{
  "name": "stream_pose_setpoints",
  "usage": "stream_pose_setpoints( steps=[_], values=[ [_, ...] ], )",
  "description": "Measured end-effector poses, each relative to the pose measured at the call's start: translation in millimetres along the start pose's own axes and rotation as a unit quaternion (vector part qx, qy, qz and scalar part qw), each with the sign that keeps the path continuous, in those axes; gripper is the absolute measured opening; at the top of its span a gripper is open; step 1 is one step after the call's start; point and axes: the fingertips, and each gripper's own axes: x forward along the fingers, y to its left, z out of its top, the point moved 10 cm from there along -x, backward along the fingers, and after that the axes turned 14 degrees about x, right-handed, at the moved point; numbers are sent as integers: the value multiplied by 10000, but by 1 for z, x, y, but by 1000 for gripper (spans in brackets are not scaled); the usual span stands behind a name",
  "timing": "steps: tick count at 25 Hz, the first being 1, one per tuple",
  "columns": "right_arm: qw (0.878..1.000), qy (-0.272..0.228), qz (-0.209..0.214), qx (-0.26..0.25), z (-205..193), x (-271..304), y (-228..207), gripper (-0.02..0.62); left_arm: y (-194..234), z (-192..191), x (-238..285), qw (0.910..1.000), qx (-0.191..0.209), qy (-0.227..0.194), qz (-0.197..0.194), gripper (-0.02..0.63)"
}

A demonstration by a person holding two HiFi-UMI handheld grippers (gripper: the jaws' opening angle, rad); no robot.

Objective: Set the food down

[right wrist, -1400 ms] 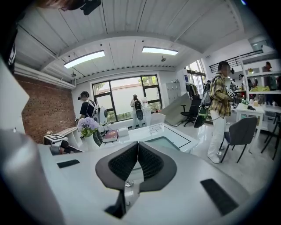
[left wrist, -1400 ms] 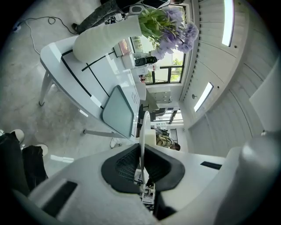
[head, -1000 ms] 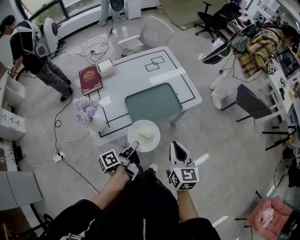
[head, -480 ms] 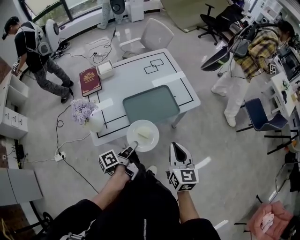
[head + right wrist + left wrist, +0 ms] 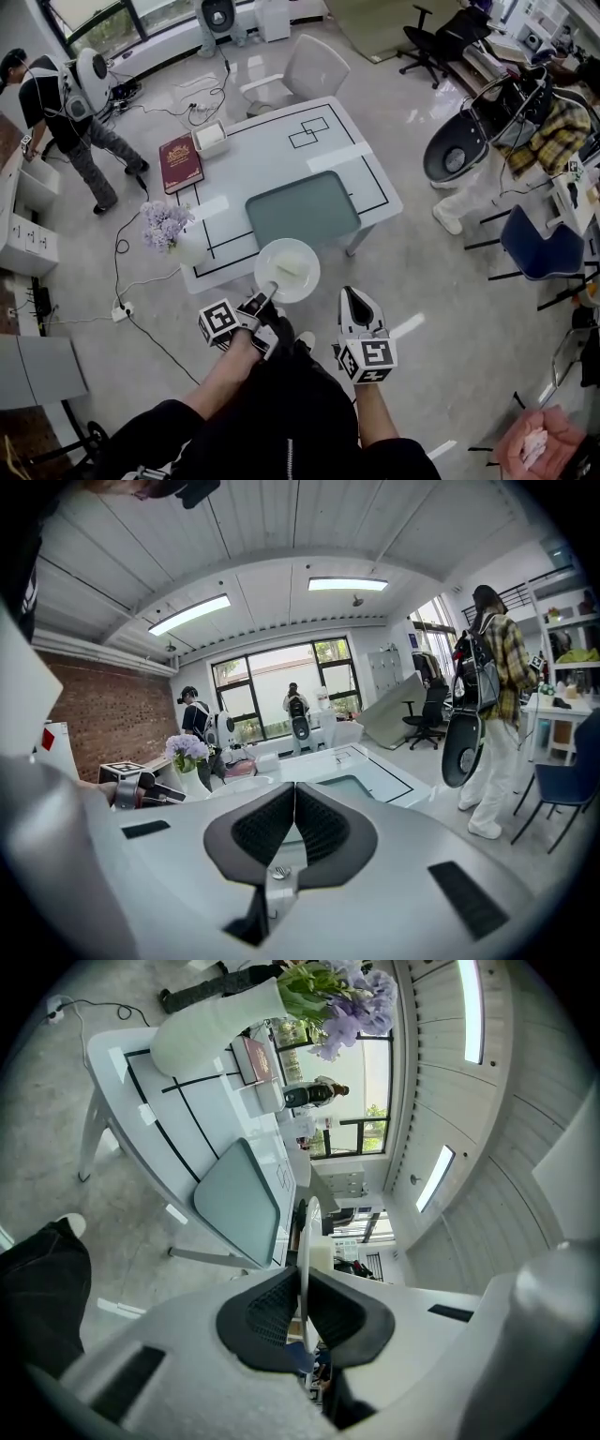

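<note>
L: my left gripper (image 5: 268, 294) reaches forward, rolled on its side, jaws pinched on the rim of the plate (image 5: 305, 283) | food (image 5: 289, 269) sits on the plate, over the table's (image 5: 281, 150) near edge | R: right gripper (image 5: 355, 300) alongside, jaws closed, empty

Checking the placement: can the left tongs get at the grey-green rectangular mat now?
Probably yes: the left tongs, shut on the round white plate, face the grey-green rectangular mat, which lies bare just beyond.
</note>
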Motion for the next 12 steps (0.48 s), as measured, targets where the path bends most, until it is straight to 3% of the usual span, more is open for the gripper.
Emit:
stream_pose_setpoints(
  steps=[12],
  values=[
    [9999,101,-37,-24,23,51,-12,11,7,35,41,9999,-94,22,52,21]
  ],
)
